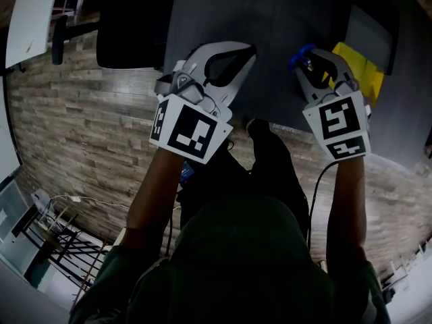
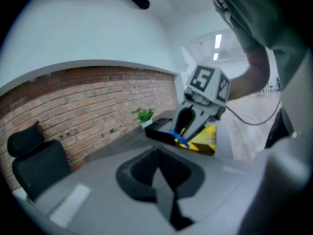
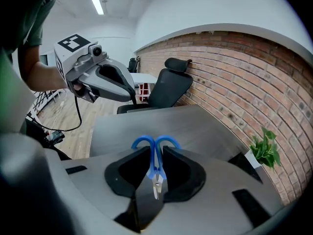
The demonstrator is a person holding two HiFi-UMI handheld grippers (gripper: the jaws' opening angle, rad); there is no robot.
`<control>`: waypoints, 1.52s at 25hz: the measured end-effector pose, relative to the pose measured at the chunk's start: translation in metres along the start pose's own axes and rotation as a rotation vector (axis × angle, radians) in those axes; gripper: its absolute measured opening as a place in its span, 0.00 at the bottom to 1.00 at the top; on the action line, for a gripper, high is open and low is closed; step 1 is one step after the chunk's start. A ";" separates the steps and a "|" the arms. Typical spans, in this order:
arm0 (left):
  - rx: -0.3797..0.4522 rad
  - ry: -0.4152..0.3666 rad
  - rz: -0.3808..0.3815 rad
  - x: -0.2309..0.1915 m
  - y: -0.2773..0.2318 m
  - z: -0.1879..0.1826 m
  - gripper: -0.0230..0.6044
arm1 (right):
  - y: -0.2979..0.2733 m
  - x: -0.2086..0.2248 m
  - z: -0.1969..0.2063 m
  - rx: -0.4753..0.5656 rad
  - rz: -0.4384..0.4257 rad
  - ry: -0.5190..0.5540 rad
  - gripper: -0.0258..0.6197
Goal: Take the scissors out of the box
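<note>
Blue-handled scissors [image 3: 155,156] sit pinched between my right gripper's [image 3: 155,151] jaws, handles pointing away and blade tips toward the camera. In the head view the right gripper [image 1: 307,59] hangs above the dark table [image 1: 270,25], and the scissors' blue handle [image 1: 301,54] sticks out at its tip. The yellow box [image 1: 359,67] lies just to its right on the table. My left gripper [image 1: 244,54] is shut with nothing in it, held level to the left. The left gripper view shows its closed jaws [image 2: 157,154] and, beyond them, the right gripper [image 2: 188,126] with the scissors [image 2: 180,137] over the yellow box [image 2: 206,140].
A black office chair [image 1: 128,25] stands at the table's far left. A black tray [image 2: 159,128] and a small potted plant [image 3: 264,151] sit by the brick wall [image 3: 244,77]. Cables and a rack [image 1: 61,241] lie on the wooden floor.
</note>
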State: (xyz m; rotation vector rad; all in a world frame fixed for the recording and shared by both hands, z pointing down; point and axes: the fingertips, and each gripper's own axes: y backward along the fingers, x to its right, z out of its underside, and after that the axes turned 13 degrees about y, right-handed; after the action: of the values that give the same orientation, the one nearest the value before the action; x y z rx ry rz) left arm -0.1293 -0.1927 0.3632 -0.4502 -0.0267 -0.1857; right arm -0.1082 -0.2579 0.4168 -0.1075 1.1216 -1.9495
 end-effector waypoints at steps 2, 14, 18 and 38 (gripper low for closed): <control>-0.003 0.009 -0.007 -0.002 0.003 0.004 0.04 | -0.005 -0.004 -0.001 -0.002 -0.013 0.004 0.16; -0.023 0.060 -0.037 -0.023 0.016 0.035 0.04 | -0.049 -0.022 -0.010 -0.022 -0.091 0.012 0.16; -0.032 0.078 -0.041 -0.029 0.019 0.046 0.04 | -0.063 -0.029 -0.012 -0.027 -0.115 0.010 0.16; -0.052 0.130 -0.071 -0.042 0.020 0.085 0.04 | -0.122 -0.045 -0.010 -0.027 -0.177 0.012 0.16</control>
State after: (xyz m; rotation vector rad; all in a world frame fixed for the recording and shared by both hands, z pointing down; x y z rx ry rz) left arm -0.1660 -0.1308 0.4280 -0.4890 0.0901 -0.2861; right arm -0.1618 -0.1920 0.5151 -0.2172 1.1807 -2.0932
